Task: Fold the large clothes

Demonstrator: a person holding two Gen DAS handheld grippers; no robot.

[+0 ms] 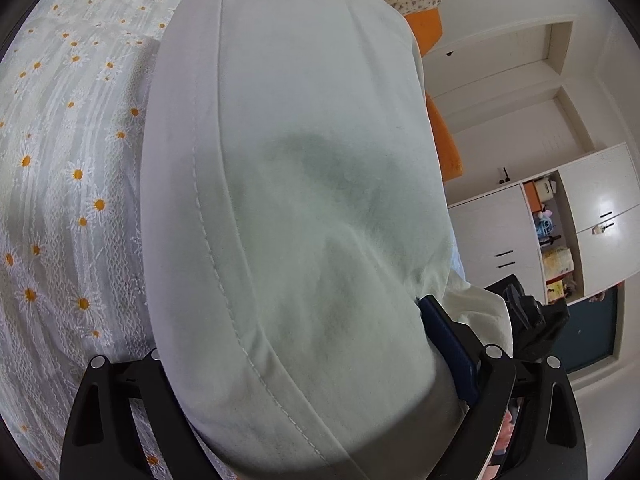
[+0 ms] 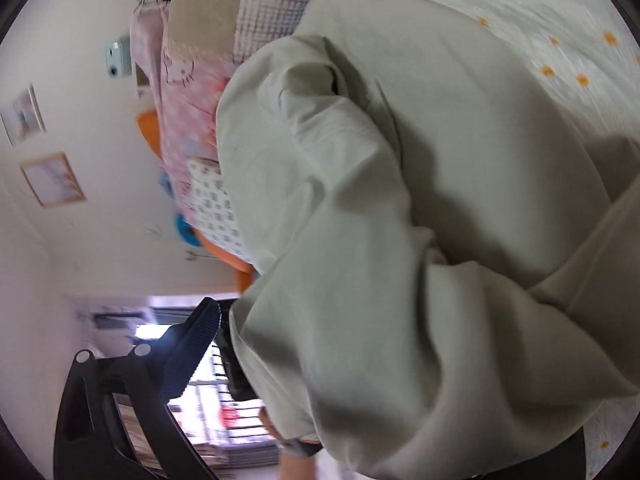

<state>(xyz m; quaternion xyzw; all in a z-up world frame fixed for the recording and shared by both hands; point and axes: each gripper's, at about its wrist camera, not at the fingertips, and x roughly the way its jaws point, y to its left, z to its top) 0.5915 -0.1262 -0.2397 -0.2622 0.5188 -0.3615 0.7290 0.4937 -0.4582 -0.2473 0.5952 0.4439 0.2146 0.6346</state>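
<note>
Pale green cotton garment (image 1: 304, 208), large, stitched hem visible, lifted off white daisy-print bedspread (image 1: 68, 184) and draped over both tools; bulk hanging over bed's middle, far end reaching toward patchwork pillows (image 2: 208, 40) at head edge. Step in hand, as judged: mid-fold, carrying a held edge across to lay onto rest of cloth. Fold not yet laid flat; bunched and creased in right wrist view (image 2: 400, 240).

Left gripper (image 1: 436, 332): black frame, blue-padded fingers, clamped on garment, cloth pinched at right finger (image 1: 448, 344), other finger buried under fabric. Right gripper (image 2: 224, 344): one blue textured finger (image 2: 192, 344) visible, apart from cloth edge; second finger hidden by fabric, so grip state impossible to tell.

Next move calls for: lowering both ends together, keeping hem straight, smoothing bunched section before release.

Around: orange headboard panels (image 1: 440, 136) past bed's edge, white cabinets with shelf clutter (image 1: 552, 232), framed pictures (image 2: 52, 180) on wall. Obstacles: pillows close to fold's landing zone; fabric blocking both cameras.
</note>
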